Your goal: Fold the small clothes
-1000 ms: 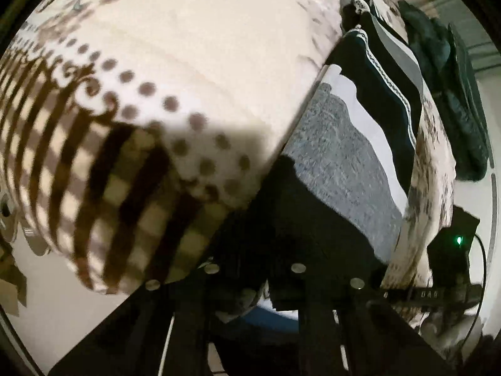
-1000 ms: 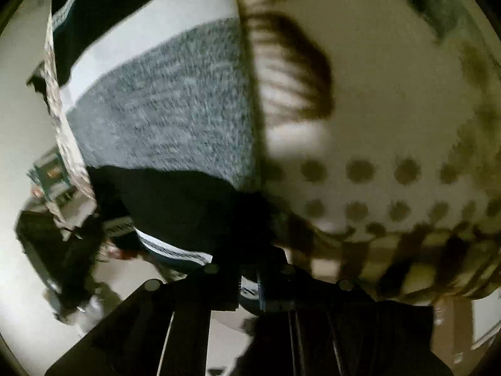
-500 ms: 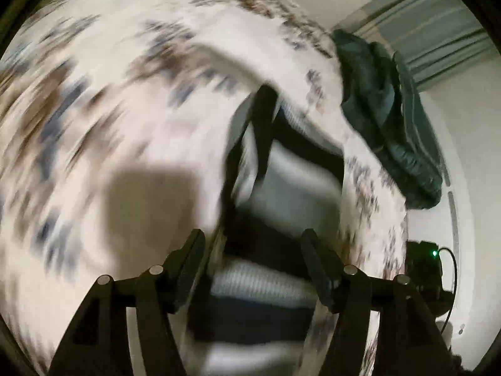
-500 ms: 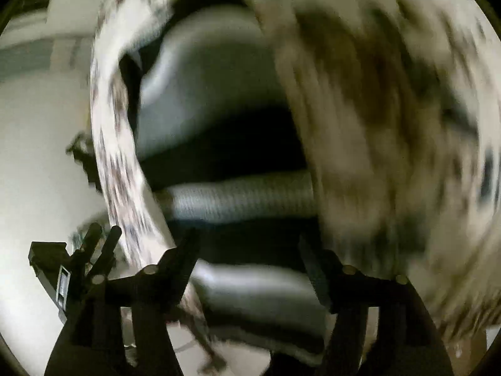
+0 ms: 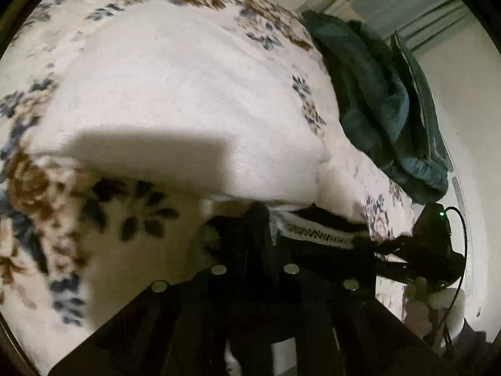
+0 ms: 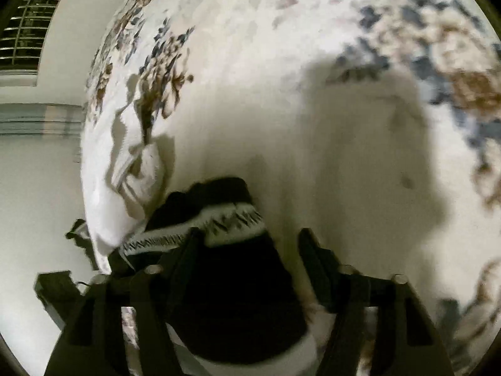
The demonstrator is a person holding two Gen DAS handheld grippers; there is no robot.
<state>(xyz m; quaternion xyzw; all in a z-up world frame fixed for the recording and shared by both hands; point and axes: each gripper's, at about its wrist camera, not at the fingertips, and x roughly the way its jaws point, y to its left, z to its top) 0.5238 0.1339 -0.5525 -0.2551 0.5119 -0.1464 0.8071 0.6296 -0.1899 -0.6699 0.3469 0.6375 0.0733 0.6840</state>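
A black garment with a white patterned band (image 5: 316, 235) lies bunched on the floral bed cover (image 5: 37, 188), at the edge of a white folded cloth (image 5: 188, 100). My left gripper (image 5: 263, 216) has its jaws closing, and its pads meet on the garment's dark edge beside the band. In the right wrist view the same garment (image 6: 231, 297) fills the gap of my right gripper (image 6: 247, 238). Its fingers (image 6: 191, 244) stand apart on either side of the cloth while the jaws close.
A heap of teal clothes (image 5: 375, 100) lies along the bed's far right side. A black device with a green light (image 5: 438, 235) and a cable stands off the bed's right edge. Rumpled white fabric (image 6: 137, 181) hangs at the bed's left edge, with pale floor beyond.
Both grippers let go of the striped garment, swept across the bed with open jaws, and now sit at its patterned band. The left has shut again; the right still looks open.
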